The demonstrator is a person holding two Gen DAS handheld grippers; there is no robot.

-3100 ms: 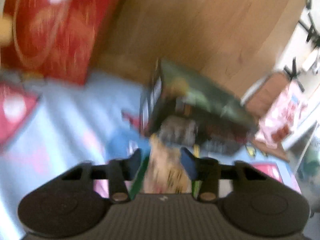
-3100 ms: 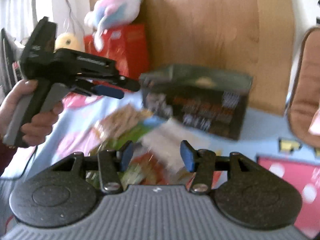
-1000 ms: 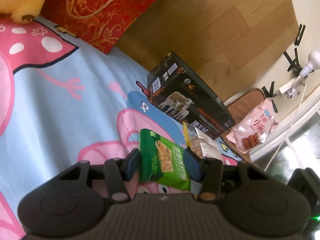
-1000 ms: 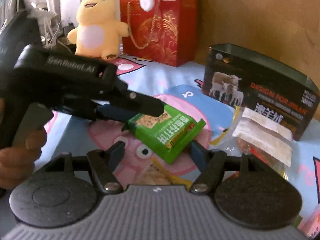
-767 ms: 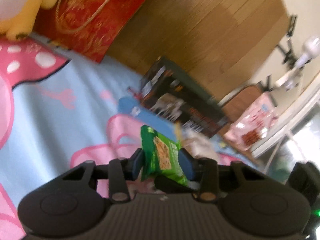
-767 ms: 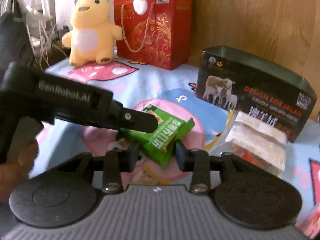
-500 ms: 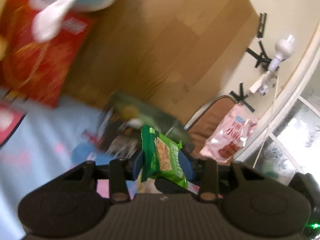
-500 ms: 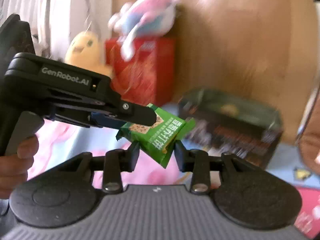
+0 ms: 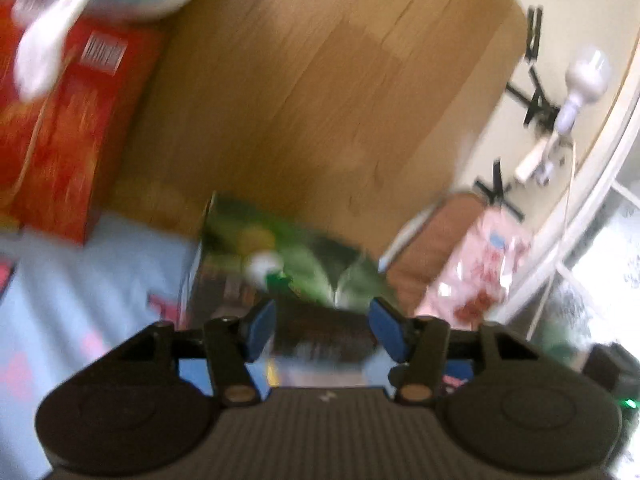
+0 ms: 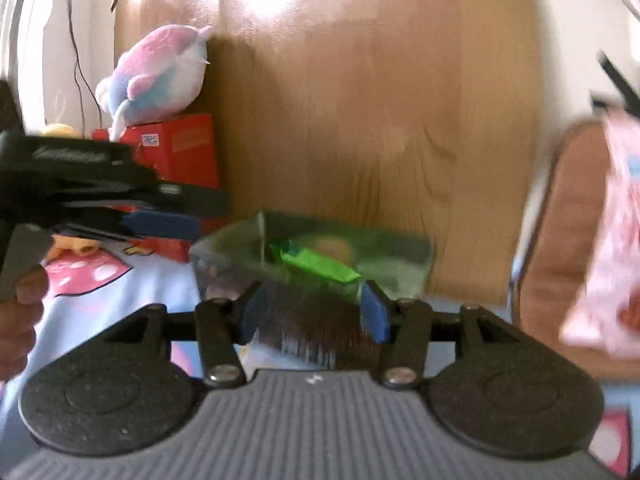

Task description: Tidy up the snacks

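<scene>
Left gripper [image 9: 322,323]: jaws opening, blue pads apart, nothing pressed between them. In the right wrist view the same tool [image 10: 160,224] reaches in from the left, gripped by a hand [image 10: 18,312] at the frame edge.

Right gripper [image 10: 314,312]: jaws also opening, pads well apart, no contact with anything.

Green snack packet [image 10: 318,266]: free of both grippers, lying in or just over the open top of the dark box [image 10: 312,276]; blur prevents telling whether it has come to rest. From the left wrist view it is only a green smear [image 9: 304,268] over the box top [image 9: 224,280]. Bright green wrapper, crimped end, lying slanted; print unreadable.

Box: dark sides, greenish inner walls, open at the top, standing just beyond both sets of fingertips and close to the wooden board.

Surface: light blue cloth [image 10: 160,280] with pink cartoon shapes, one pink patch with white spots at left.

Further out: wooden board [image 10: 360,120] upright behind the box. Red gift bag [image 10: 180,152] to the left against the board, a pink-and-blue plush toy [image 10: 156,76] sitting on top of it, a yellow plush [image 10: 64,130] partly hidden behind the left tool. To the right, a brown cushion or chair back [image 10: 568,240] and a pink snack bag [image 10: 612,240], heavily blurred. Pale wall beyond, with a white bulb fitting [image 9: 584,76] and cable.
</scene>
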